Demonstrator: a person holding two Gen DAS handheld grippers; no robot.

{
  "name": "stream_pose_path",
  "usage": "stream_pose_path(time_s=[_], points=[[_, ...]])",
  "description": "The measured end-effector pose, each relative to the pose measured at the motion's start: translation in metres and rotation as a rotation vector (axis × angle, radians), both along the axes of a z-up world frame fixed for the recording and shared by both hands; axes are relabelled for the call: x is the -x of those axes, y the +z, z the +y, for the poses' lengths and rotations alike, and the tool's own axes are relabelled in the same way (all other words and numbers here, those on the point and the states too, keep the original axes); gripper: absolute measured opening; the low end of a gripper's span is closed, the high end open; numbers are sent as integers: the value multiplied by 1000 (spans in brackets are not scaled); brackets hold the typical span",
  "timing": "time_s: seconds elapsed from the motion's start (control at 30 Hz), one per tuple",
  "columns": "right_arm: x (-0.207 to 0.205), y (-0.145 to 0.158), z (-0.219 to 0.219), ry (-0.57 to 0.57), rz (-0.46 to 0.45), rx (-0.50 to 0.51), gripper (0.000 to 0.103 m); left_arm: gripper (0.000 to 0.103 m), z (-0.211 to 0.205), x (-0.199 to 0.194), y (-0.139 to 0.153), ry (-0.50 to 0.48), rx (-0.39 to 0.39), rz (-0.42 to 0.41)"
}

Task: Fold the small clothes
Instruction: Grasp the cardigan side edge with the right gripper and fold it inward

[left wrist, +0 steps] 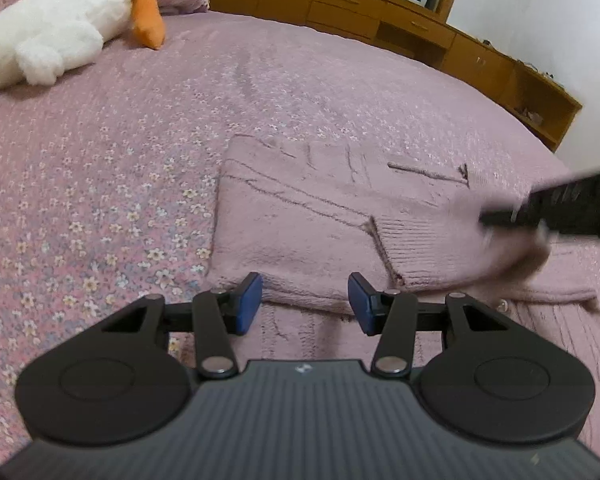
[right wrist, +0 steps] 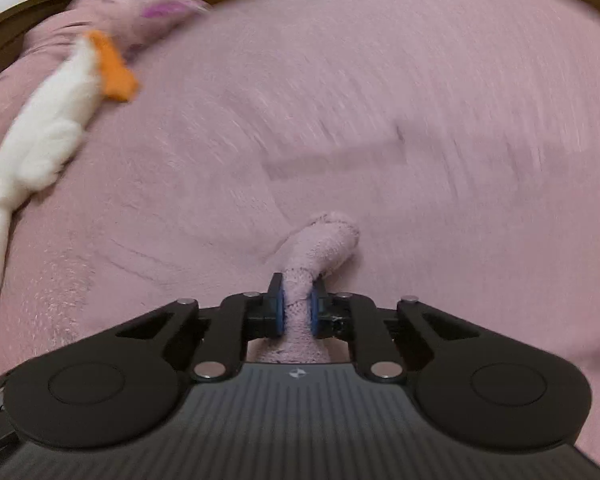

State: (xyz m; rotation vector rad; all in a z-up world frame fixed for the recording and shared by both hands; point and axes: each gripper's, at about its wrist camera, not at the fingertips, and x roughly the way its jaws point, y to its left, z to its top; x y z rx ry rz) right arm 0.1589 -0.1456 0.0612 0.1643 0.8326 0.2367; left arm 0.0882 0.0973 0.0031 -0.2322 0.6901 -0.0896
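Soft, even indoor light fills both views, with only faint shadows and no glare. The left wrist view is mostly sharp, though the black right gripper [left wrist: 500,220] at three o'clock smears with motion. The right wrist view is blurred throughout, streaking the pink floral bedspread [right wrist: 420,80] and the white plush goose [right wrist: 44,140] at nine o'clock. Fisheye distortion bends the long wooden cabinet [left wrist: 380,12] at one o'clock.
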Motion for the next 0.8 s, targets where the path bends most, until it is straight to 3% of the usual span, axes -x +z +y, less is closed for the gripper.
stream_pose_path(time_s=[0.1,0.17,0.33,0.4,0.5,0.67,0.8], points=[[10,28,8,44,-169,60,13,50,-4,-1,-1,-3,-19,-3],[11,29,8,37,-202,99,13,50,-7,-4,-3,-4,-31,10],[-12,-17,-7,-16,-36,115,14,50,-11,-8,-8,12,-41,45],[-18,-39,-15,-41,6,96,27,50,-12,-7,-7,-1,-46,44],[-14,-44,-29,-83,-7,31,49,50,-11,-2,-3,-12,-46,38],[11,-19,-25,-75,-119,54,50,50,-4,-2,6,8,-29,25],[39,-3,-8,46,-185,43,58,50,-7,-6,11,13,-57,48]])
